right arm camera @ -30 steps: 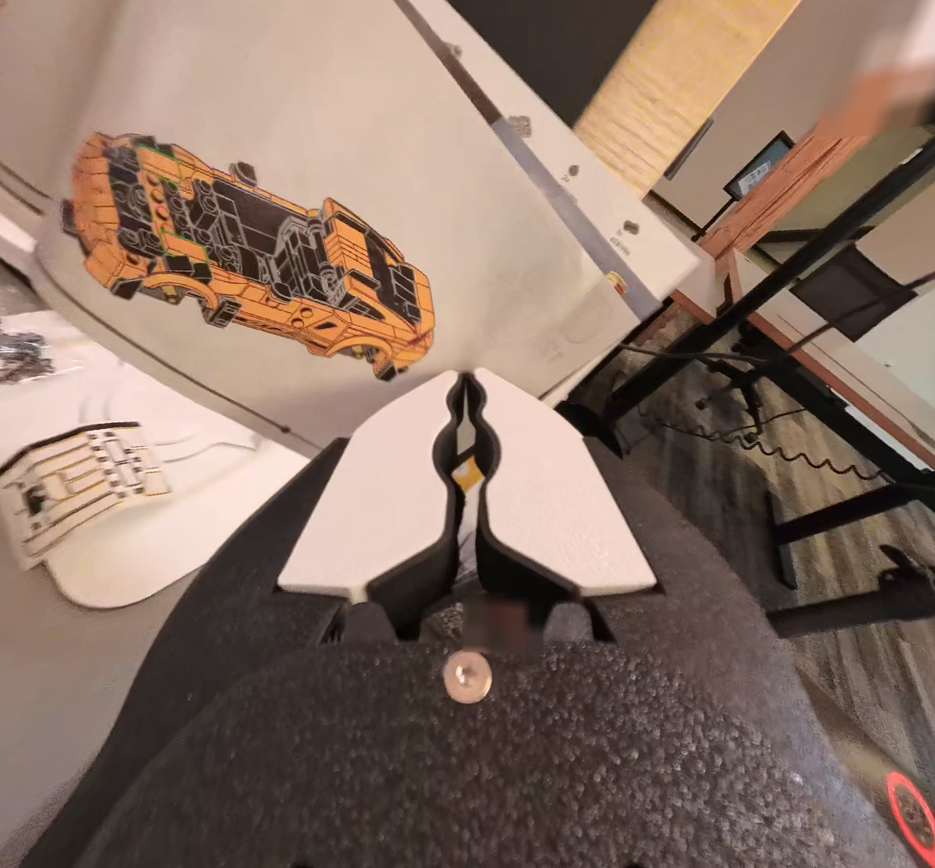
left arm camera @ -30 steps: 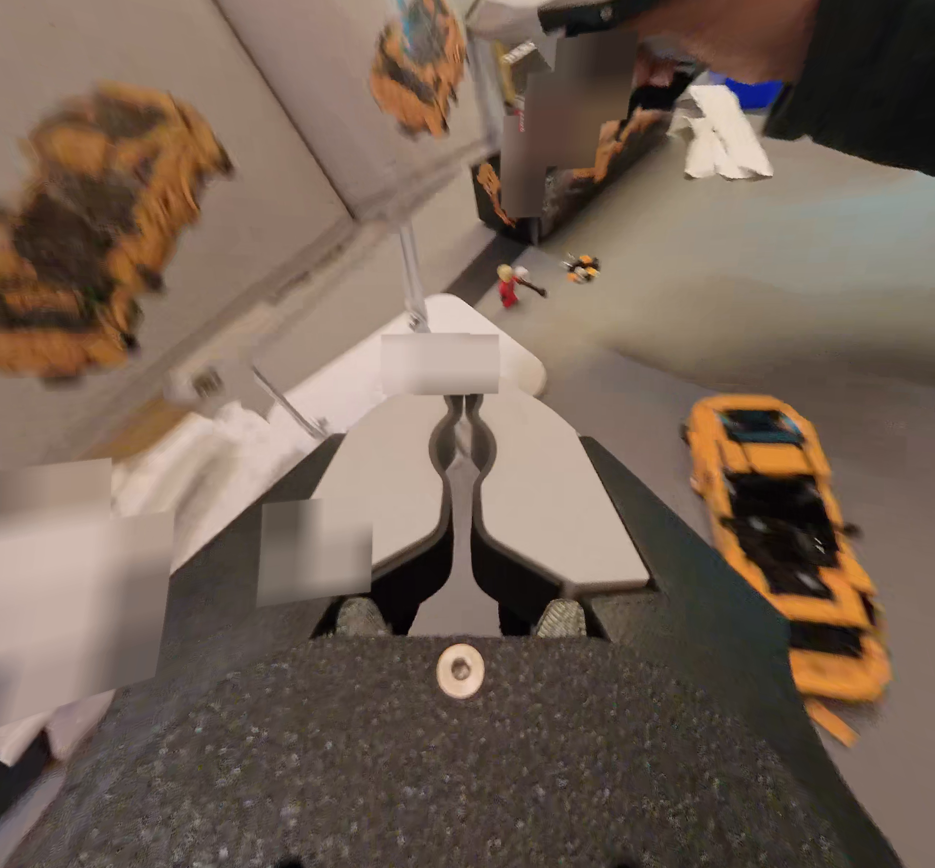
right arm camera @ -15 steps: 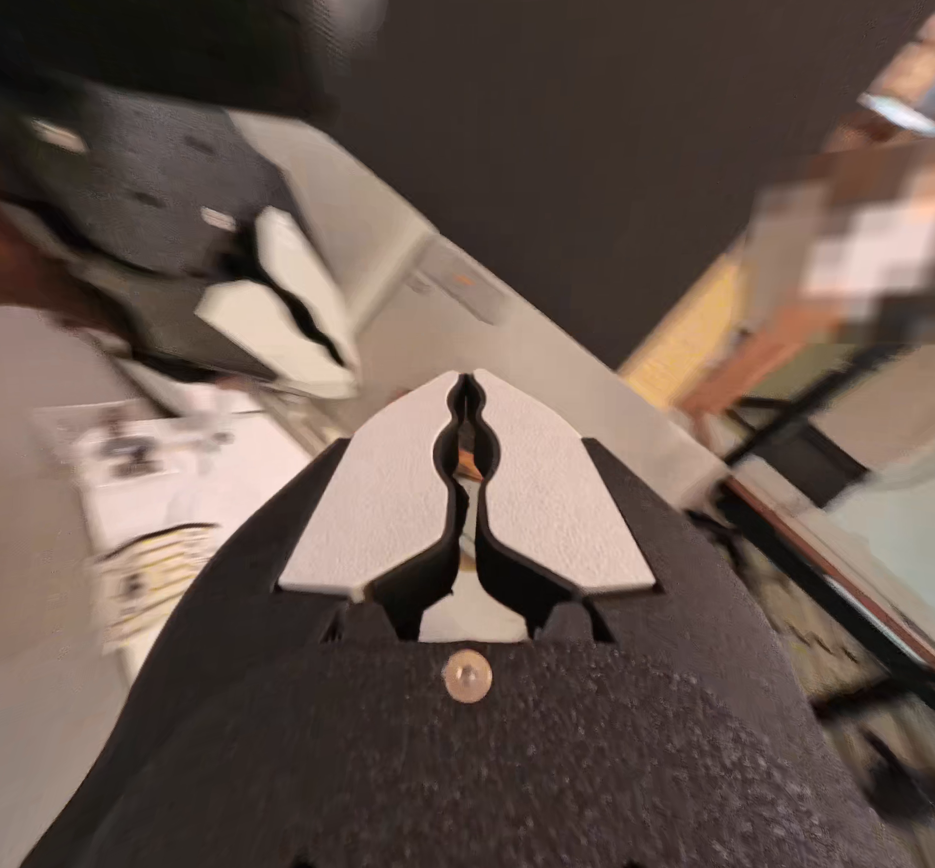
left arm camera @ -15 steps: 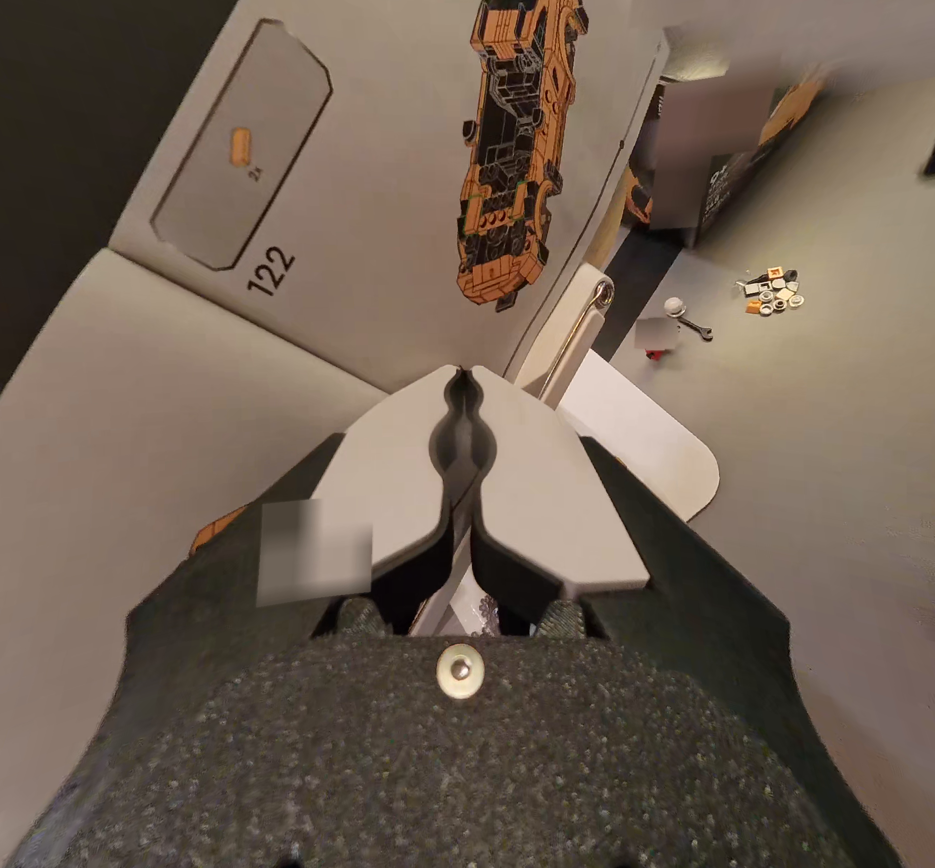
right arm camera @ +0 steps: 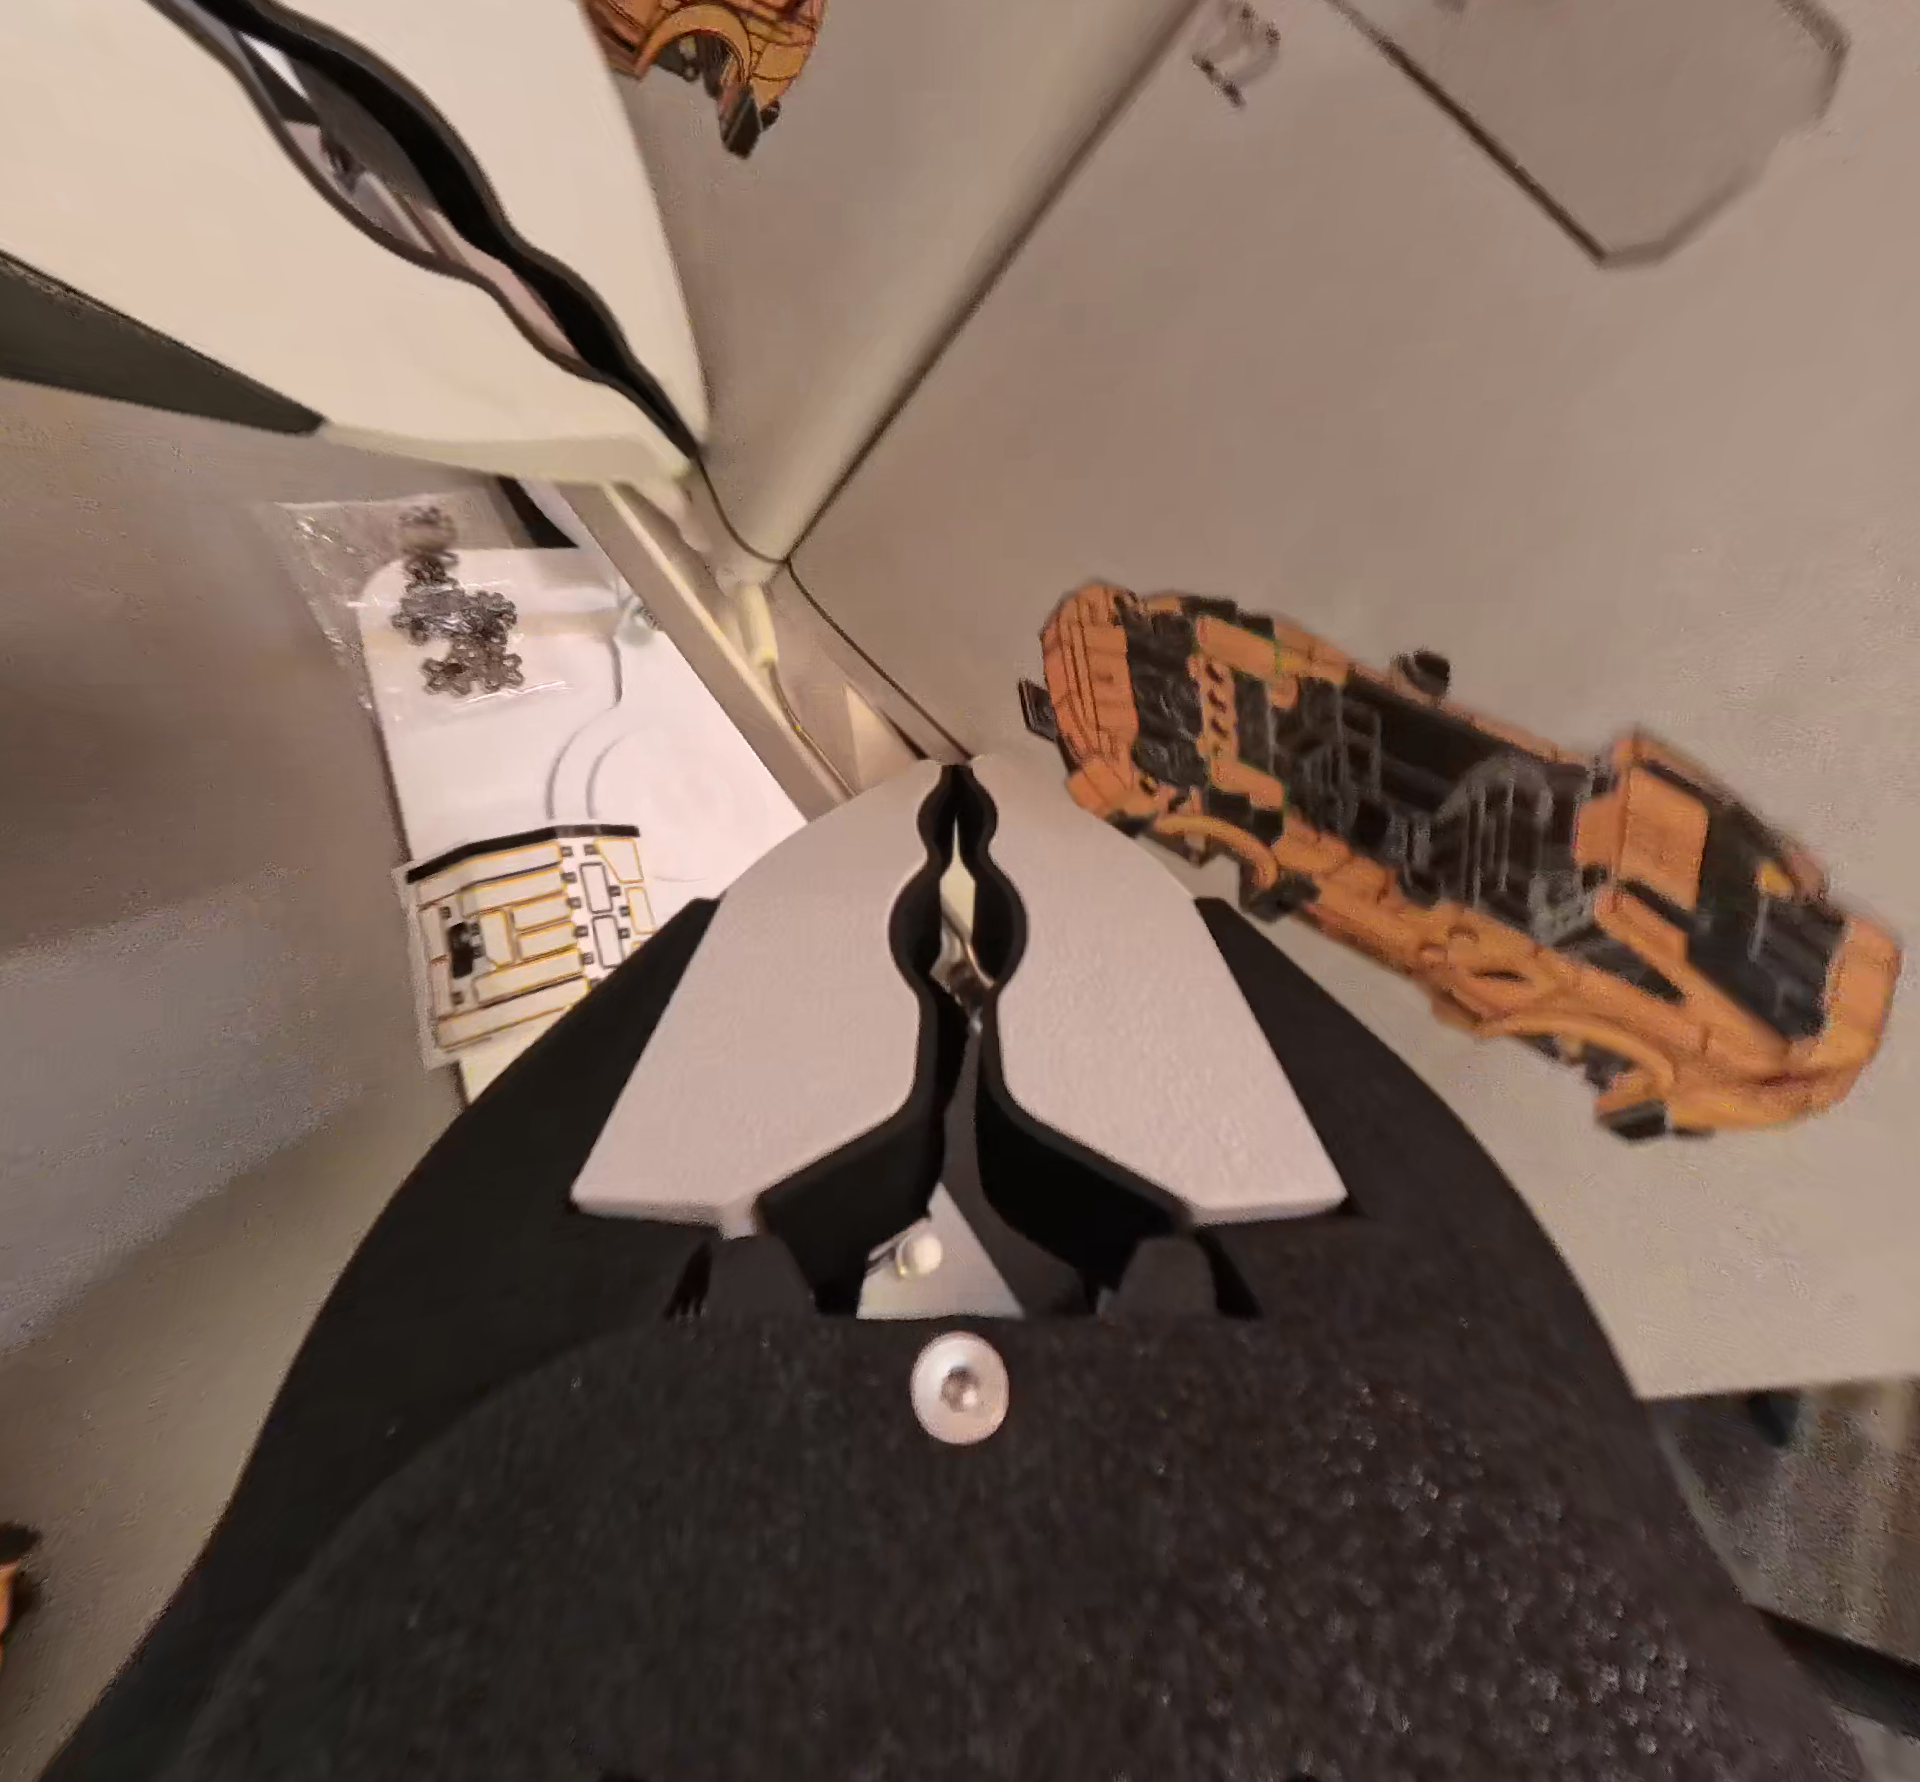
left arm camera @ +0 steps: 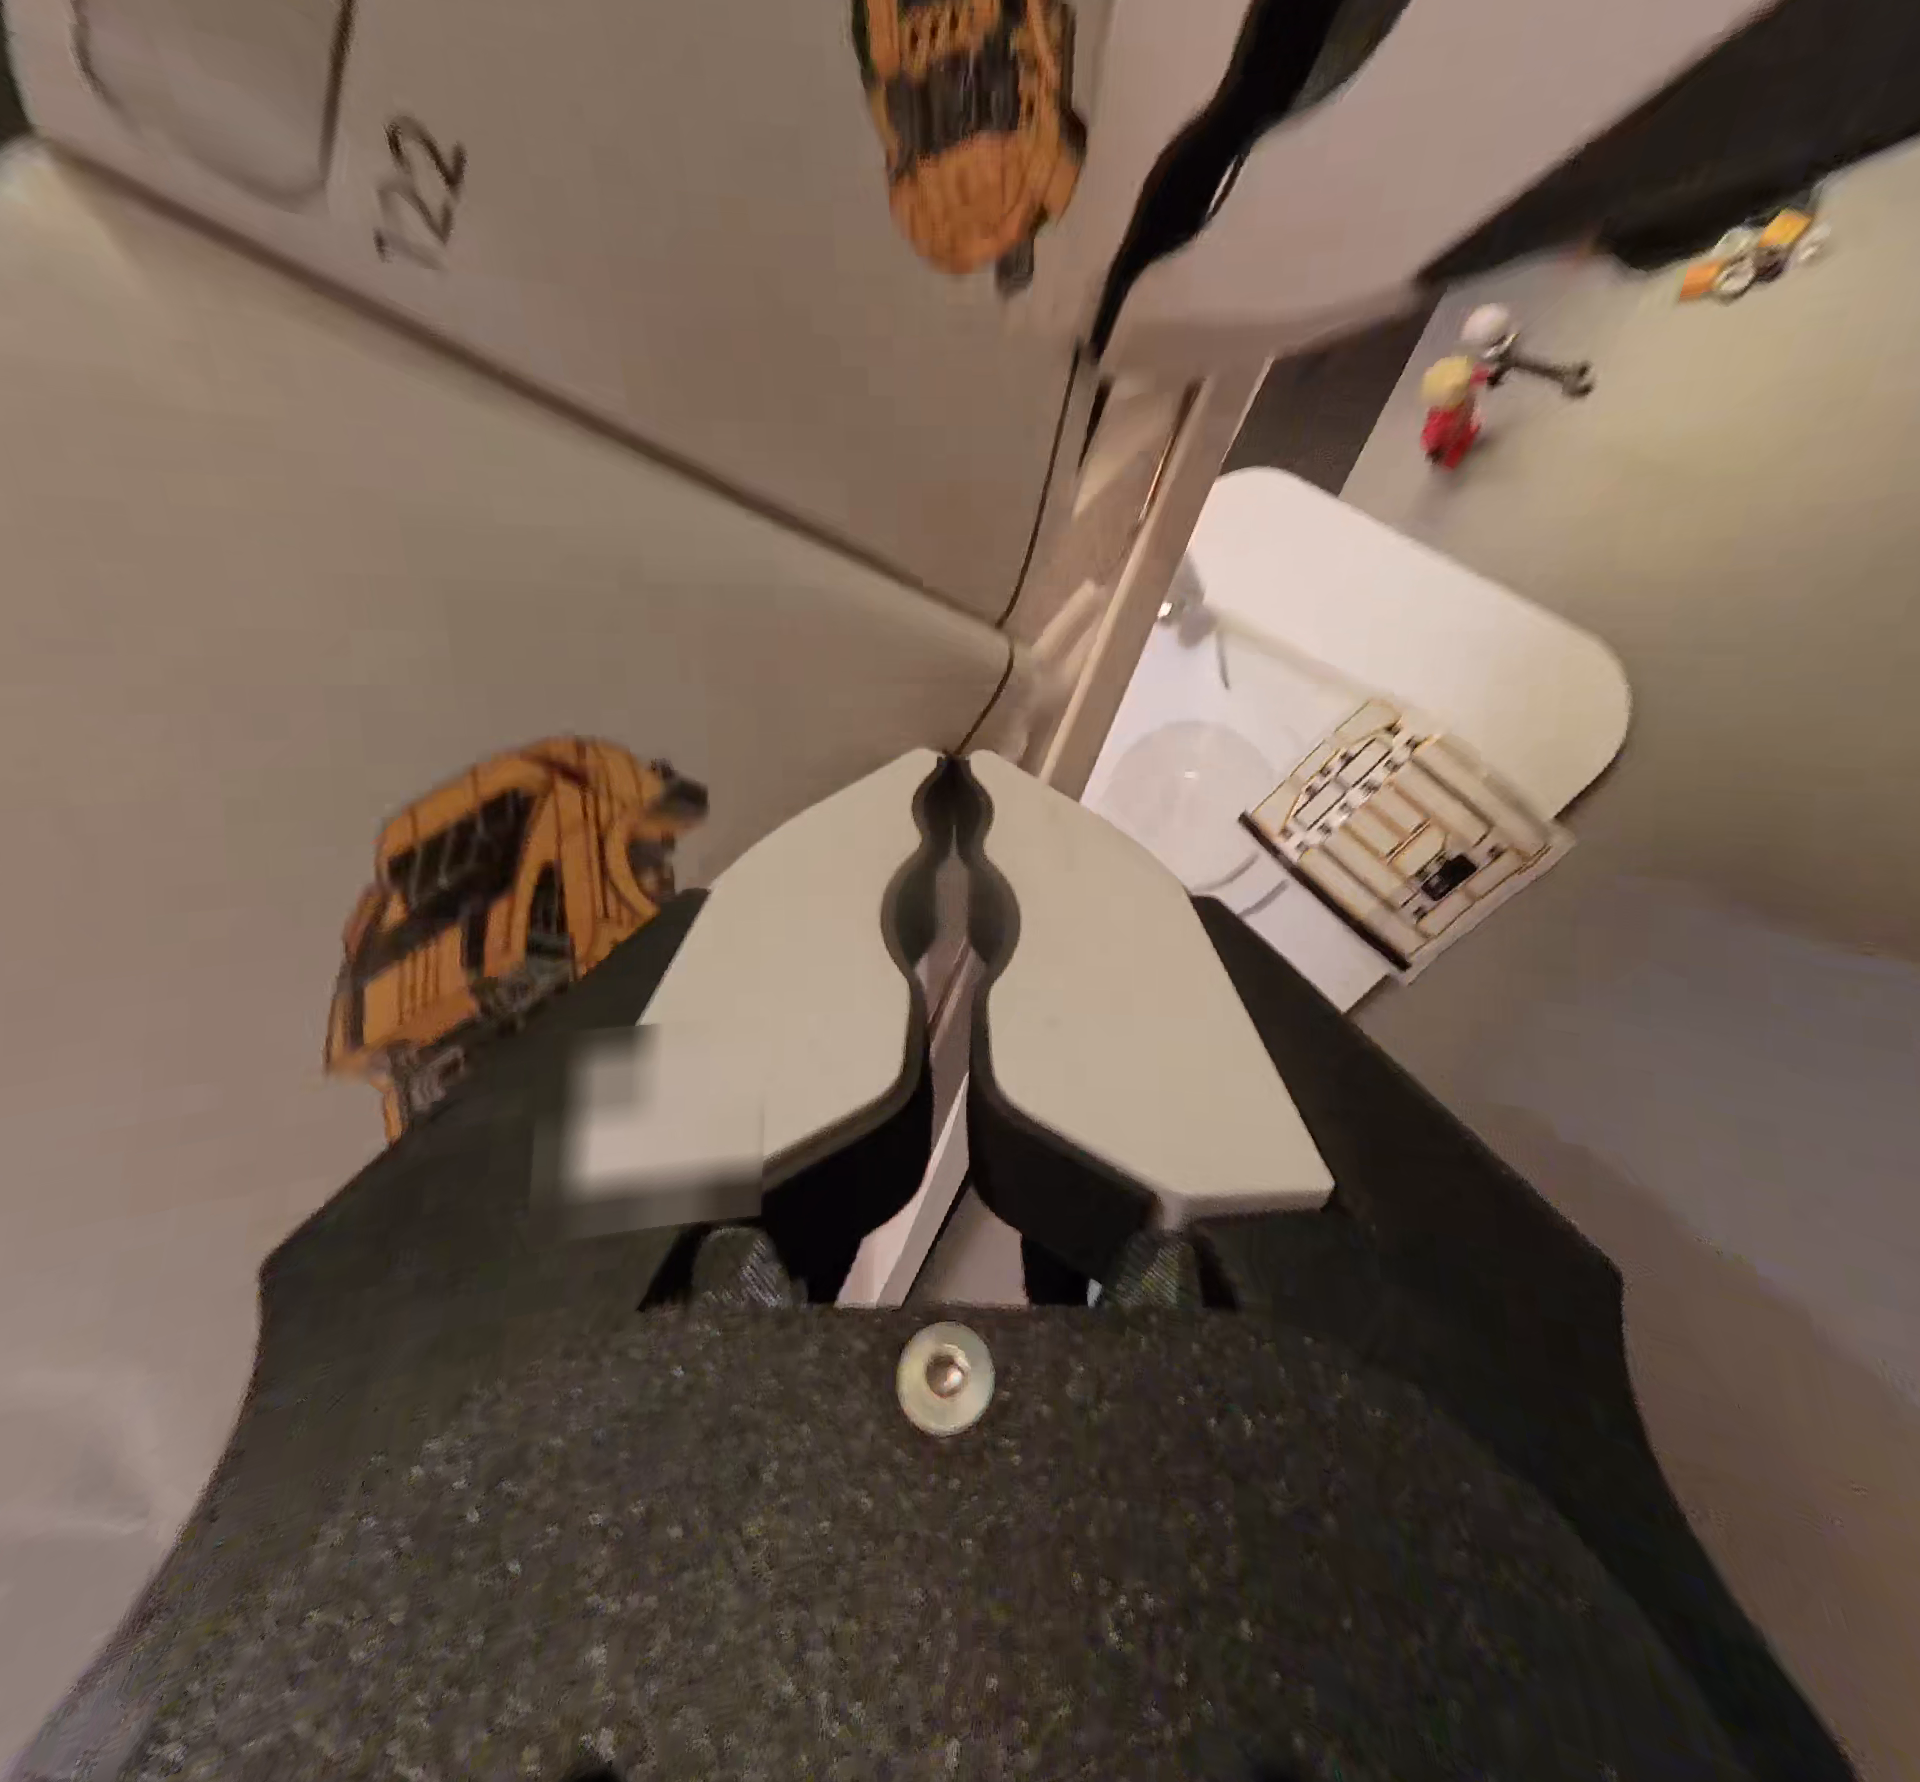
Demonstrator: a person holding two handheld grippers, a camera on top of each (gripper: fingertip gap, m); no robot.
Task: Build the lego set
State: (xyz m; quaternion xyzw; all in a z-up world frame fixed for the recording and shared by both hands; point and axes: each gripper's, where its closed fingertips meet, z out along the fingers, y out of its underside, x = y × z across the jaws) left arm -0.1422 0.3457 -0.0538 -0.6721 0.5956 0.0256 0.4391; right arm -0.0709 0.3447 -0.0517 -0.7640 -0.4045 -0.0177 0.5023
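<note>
The open instruction booklet (left arm camera: 623,382) fills most of both views, with printed pictures of an orange and black car on its pages (right arm camera: 1351,433). My left gripper (left arm camera: 951,768) is shut, its tips on the booklet's lower edge beside the fold. My right gripper (right arm camera: 956,776) is shut on the lower edge of the other page. Each gripper shows in the other's view, the right one at upper right (left arm camera: 1093,348) and the left one at upper left (right arm camera: 691,456). They are close together on either side of the fold. No built model is in view.
A white stand base (left arm camera: 1403,610) lies under the booklet and carries a sticker sheet (left arm camera: 1392,828), also in the right wrist view (right arm camera: 530,932). A clear bag of small dark pieces (right arm camera: 447,610) lies beside it. A red minifigure (left arm camera: 1455,402) and loose small pieces (left arm camera: 1756,252) sit on the grey table. About 8 cm separates my left fingertips from my right.
Both views swung onto the booklet. The built orange car and a person's arm left the left view, and the floor and desks left the right view. Both grippers stayed shut and came together.
</note>
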